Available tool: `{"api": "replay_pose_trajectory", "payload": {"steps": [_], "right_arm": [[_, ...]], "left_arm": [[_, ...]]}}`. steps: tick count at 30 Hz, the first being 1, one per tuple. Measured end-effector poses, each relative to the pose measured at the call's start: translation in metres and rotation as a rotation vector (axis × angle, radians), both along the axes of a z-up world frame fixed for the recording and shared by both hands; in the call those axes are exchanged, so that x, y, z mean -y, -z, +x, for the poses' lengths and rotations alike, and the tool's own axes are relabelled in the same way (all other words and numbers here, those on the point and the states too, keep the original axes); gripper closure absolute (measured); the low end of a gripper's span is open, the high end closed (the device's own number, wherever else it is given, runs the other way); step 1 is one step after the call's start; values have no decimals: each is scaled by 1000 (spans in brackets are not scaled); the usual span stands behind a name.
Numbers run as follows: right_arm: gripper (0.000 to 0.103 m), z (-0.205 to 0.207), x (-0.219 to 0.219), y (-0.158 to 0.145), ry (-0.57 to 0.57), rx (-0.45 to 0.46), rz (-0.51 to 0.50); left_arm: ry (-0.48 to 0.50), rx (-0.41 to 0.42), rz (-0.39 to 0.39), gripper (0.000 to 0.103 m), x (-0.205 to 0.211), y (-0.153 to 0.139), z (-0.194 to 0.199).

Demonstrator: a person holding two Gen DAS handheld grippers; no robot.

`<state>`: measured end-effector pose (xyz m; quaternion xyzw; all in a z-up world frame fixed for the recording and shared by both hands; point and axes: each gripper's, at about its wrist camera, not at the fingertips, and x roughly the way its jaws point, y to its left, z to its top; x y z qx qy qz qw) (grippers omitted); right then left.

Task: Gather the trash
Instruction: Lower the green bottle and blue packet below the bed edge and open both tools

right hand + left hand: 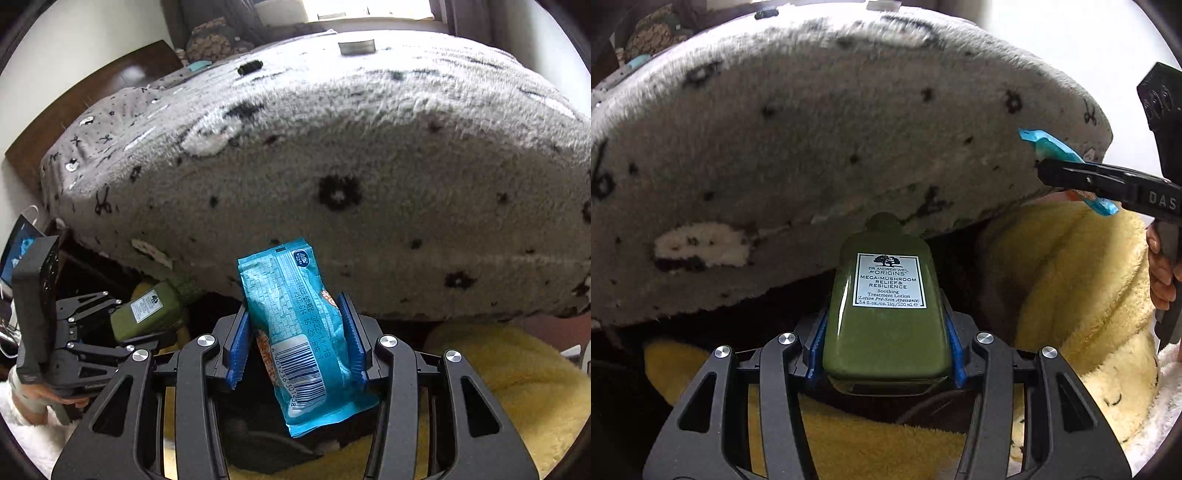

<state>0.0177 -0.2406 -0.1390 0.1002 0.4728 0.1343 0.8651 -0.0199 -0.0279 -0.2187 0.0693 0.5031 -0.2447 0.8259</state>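
In the middle of each picture, the left gripper [886, 354] squeezes a green bottle [886, 314] and the right gripper [295, 347] squeezes a blue snack wrapper [299, 332], probably so both can be dropped somewhere below the gray bed [369, 166].

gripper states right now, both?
Left gripper: closed on the green lotion bottle.
Right gripper: closed on the blue snack packet.
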Motion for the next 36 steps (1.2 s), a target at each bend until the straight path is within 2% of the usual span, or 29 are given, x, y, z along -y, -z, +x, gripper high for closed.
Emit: {"api": "replay_pose_trajectory", "payload": {"steps": [13,27,36], "right_arm": [[58,9,-17,52,-17,-138,-18],[58,20,-30,79,-29,-206,-13],[55,27,-38,100,-44,-279,25]], "left_arm": [[-7,-90,30,55,4,37,11],[-17,-154,43,55,14,62,17],[-1,-196,40,55,25,91,14]]}}
